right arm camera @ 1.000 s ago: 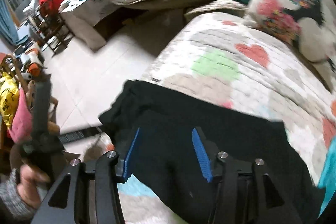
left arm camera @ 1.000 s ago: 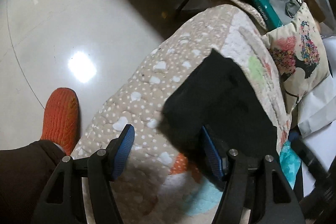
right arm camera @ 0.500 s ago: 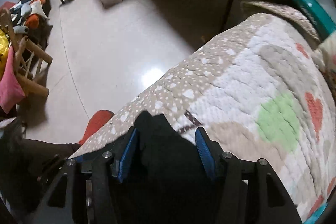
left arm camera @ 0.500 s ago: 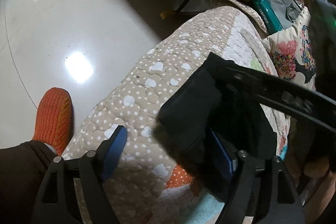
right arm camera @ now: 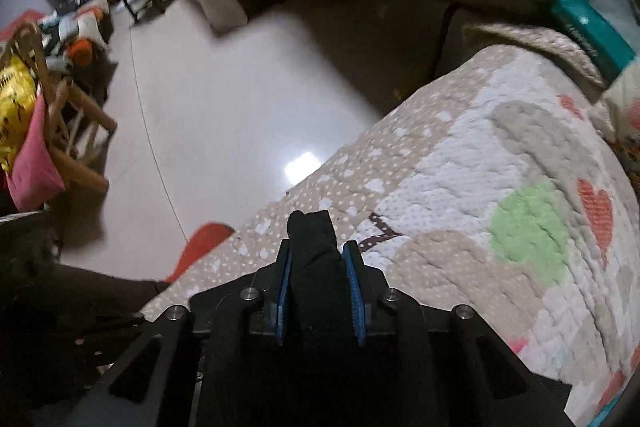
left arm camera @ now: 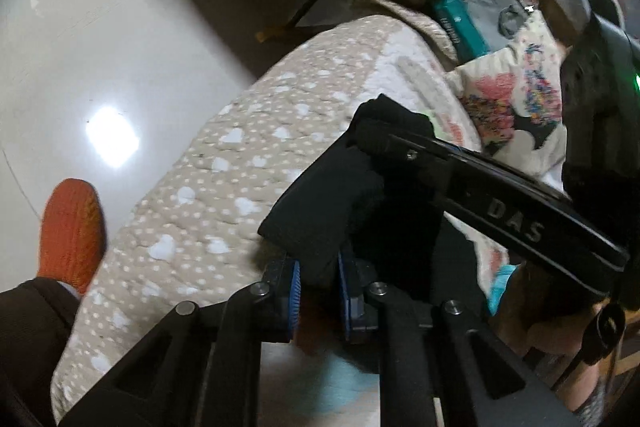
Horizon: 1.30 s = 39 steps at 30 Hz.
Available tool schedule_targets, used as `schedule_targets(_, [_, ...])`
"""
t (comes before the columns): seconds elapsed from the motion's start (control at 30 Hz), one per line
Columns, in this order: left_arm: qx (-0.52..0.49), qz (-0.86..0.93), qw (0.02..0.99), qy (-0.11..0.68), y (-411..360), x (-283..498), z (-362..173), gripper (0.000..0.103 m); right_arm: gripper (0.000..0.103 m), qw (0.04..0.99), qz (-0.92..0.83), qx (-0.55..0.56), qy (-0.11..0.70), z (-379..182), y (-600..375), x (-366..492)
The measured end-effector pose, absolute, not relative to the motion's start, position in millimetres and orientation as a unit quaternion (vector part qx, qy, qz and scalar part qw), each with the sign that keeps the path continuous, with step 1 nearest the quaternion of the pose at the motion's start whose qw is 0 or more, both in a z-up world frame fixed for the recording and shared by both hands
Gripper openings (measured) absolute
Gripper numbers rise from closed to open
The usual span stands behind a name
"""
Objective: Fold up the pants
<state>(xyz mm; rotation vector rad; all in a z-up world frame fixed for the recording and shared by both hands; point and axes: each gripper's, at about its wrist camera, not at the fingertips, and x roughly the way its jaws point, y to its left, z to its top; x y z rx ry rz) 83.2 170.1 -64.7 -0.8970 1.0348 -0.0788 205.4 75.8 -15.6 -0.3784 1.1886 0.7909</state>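
Black pants (left arm camera: 320,203) lie on a quilt with hearts and dots (left arm camera: 224,187). My left gripper (left arm camera: 319,287) is shut on a thick fold at the near corner of the pants, and the cloth bulges out above its blue pads. The right gripper's finger (left arm camera: 500,211) crosses the left wrist view from the right and ends on the pants' far corner. In the right wrist view my right gripper (right arm camera: 319,291) points steeply down; its jaws are closing and its pads press on a bunched edge of the pants (right arm camera: 314,243) above the quilt (right arm camera: 480,187).
A person's orange slipper (left arm camera: 70,227) and dark trouser leg (left arm camera: 28,327) stand on the glossy floor (left arm camera: 100,47) beside the quilt's edge. A floral pillow (left arm camera: 520,107) and a teal box (left arm camera: 456,23) lie beyond. A wooden chair (right arm camera: 72,147) stands at the far left.
Both grippers went from open to closed on the pants. The right gripper swung over to the pants' edge near the floor side and now crosses the left wrist view.
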Motion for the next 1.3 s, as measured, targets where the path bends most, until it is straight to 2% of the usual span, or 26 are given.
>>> schedule_targets(0.33, [-0.378,-0.19,0.787,0.45,85.0,92.6,-20.4,0.015,0.026,0.802,0.32,-0.072,0.498,44.1,-33.7,191.9])
schedule_targets(0.57, [-0.286,-0.321,0.769,0.473,11.2,82.3,-13.5,0.015,0.028,0.82,0.235,0.022,0.521,19.6,-178.6,156.4])
schedule_targets(0.73, [-0.262,-0.42,0.716,0.492,-4.7,66.4,-11.3,0.028,0.032,0.827,0.121,0.027,0.548,-14.2,-254.8,132.5])
schedule_targets(0.83, [-0.261,-0.415,0.729,0.478,6.6,65.0,-3.1,0.039,0.032,0.838,0.053,0.04,0.541,-6.1,-285.2,126.2])
schedule_targets(1.07, [-0.311,-0.247,0.763,0.51,54.7,94.4,-34.1,0.04,0.032,0.859,0.141,0.046,0.49,40.1,-224.1,120.1])
schedule_targets(1.2, [-0.308,-0.224,0.762,0.523,52.1,95.8,-49.1,0.04,0.032,0.831,0.184,0.062,0.522,18.9,-192.9,122.2])
schedule_targets(1.3, [-0.285,-0.232,0.765,0.53,31.8,95.9,-52.2,0.04,0.032,0.8,0.148,0.049,0.579,-23.1,-195.7,122.2])
